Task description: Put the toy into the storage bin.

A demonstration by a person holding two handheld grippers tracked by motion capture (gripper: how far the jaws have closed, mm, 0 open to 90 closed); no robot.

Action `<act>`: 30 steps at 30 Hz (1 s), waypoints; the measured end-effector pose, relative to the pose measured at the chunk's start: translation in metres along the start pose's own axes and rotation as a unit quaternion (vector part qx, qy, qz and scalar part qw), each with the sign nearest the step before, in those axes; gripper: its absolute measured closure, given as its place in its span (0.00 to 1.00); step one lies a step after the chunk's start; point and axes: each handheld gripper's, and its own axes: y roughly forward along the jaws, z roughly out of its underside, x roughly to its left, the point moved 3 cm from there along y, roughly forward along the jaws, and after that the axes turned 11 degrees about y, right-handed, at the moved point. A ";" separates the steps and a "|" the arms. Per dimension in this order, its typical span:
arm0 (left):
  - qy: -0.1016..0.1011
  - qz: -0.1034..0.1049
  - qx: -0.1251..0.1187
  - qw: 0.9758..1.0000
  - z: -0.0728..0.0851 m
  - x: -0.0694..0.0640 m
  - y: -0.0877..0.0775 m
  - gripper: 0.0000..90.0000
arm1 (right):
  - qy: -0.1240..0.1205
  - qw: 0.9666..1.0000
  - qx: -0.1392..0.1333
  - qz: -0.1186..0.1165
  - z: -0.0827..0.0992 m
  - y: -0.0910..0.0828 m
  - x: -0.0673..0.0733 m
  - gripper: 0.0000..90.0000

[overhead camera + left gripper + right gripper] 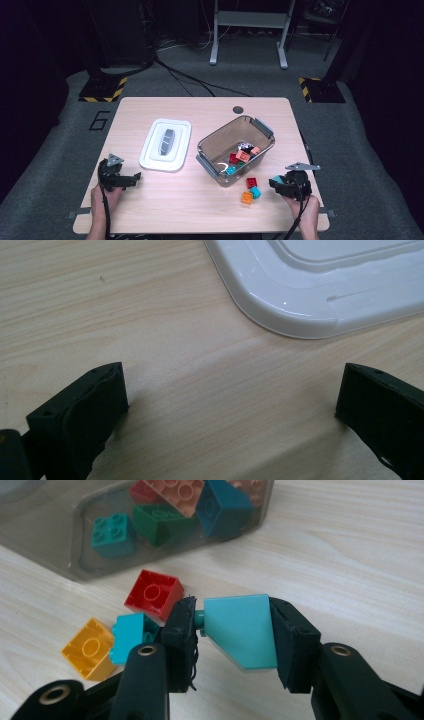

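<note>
While the left gripper (131,178) rests wide open, right gripper (232,630) jaws clamp a turquoise brick (241,630).

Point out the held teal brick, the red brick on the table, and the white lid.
teal brick (242,630), right gripper view, sloped face.
red brick (152,594), right gripper view, top stud.
white lid (150,150), high view, left rim.

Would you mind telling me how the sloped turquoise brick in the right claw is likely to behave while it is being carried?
The turquoise brick looks like rigid, glossy plastic, so it should keep its shape. The right claw presses its pads on flat sides, but the slanted face may let it twist or slip. It seems hollow and light.
</note>
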 end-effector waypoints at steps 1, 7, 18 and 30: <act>0.000 0.000 0.000 1.000 0.000 0.000 0.000 0.00 | 0.000 1.000 -0.002 -0.001 -0.002 0.000 0.000 0.63; -0.003 0.002 -0.003 1.000 0.000 -0.001 0.000 0.00 | -0.005 1.000 -0.012 0.001 -0.015 -0.003 0.001 0.63; -0.003 -0.002 -0.005 1.000 -0.003 -0.004 0.003 0.00 | -0.001 1.000 -0.021 0.002 -0.034 -0.009 0.004 0.63; 0.005 0.008 -0.011 1.000 -0.008 -0.011 0.007 0.00 | -0.001 1.000 -0.029 0.001 -0.049 -0.016 0.003 0.64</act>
